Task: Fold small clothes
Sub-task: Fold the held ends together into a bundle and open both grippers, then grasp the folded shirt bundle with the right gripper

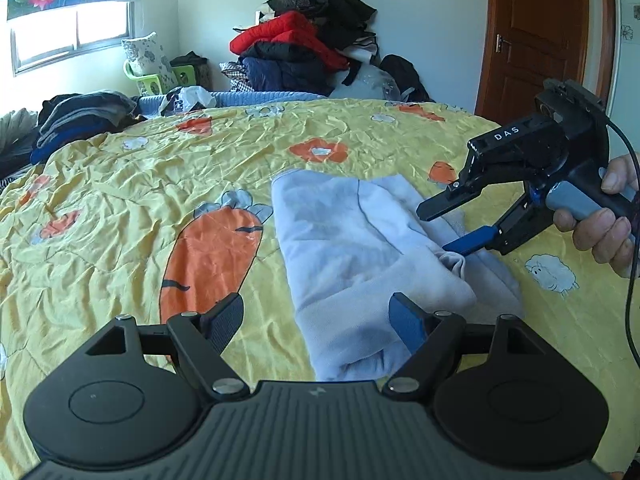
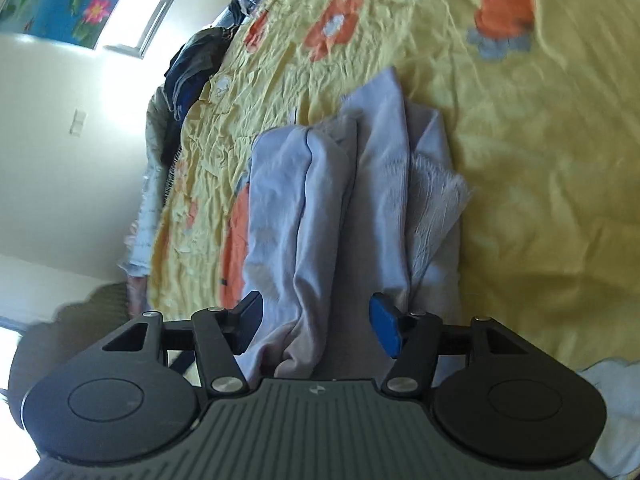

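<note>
My left gripper (image 1: 316, 326) is released, its jaws wide apart above the near end of the pale garment (image 1: 360, 248) on the bed (image 1: 120, 208). My right gripper (image 1: 444, 228) is also released, jaws spread around a bunched fold. The garment's near edge is hidden under my left gripper. Bare yellow quilt lies all around it.

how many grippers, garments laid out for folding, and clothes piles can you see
grippers: 2, left gripper and right gripper, both open over the garment
garments laid out on the yellow bedspread: 1, pale lavender garment
clothes piles: 2, tall pile and low dark pile
total: 5
</note>
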Motion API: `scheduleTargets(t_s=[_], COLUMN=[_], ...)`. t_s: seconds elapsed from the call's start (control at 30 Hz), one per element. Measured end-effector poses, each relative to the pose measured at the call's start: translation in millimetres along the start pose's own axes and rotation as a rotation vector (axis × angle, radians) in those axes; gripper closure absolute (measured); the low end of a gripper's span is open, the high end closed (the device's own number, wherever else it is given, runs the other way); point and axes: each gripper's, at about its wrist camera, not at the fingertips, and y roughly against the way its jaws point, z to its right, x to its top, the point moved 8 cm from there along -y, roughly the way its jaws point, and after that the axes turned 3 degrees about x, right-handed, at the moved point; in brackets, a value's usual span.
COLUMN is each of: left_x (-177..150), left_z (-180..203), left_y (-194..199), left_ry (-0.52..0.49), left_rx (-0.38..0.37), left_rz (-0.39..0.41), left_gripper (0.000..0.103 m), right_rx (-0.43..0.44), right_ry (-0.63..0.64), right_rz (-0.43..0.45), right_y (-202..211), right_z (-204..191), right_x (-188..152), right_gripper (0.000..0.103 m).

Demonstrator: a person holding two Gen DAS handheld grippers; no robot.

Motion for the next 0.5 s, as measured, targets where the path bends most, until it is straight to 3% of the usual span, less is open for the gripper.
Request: scheduleTargets(t_s=[0.1, 0.43, 0.47, 0.5], left_x=[0.1, -1.1, -1.2, -1.4], left_z=[-3.3, -3.9, -5.1, -6.5], left_y=[0.0, -2.2, -2.6, -2.8], left_ry=[0.004, 0.027, 0.029, 0.032], left_rx=[0.01, -0.01, -0.009, -0.007], left_rz=[0.001, 0.002, 0.0, -0.001], left_gripper=[0.023, 0.023, 0.023, 0.023], right_rx=[0.044, 0.067, 0.059, 0.038], right_ry=[-0.029, -0.055, -0.046, -0.035], right_rz=[-0.013, -0.112, -0.107, -0.097], right_y=[-6.1, -40.7, -43.8, -45.6], right_z=[-4.7, -19.8, -20.3, -19.4], right_x=[-2.4, -21.3, -22.2, -22.1], right_gripper=[0.043, 0.041, 0.05, 0.072])
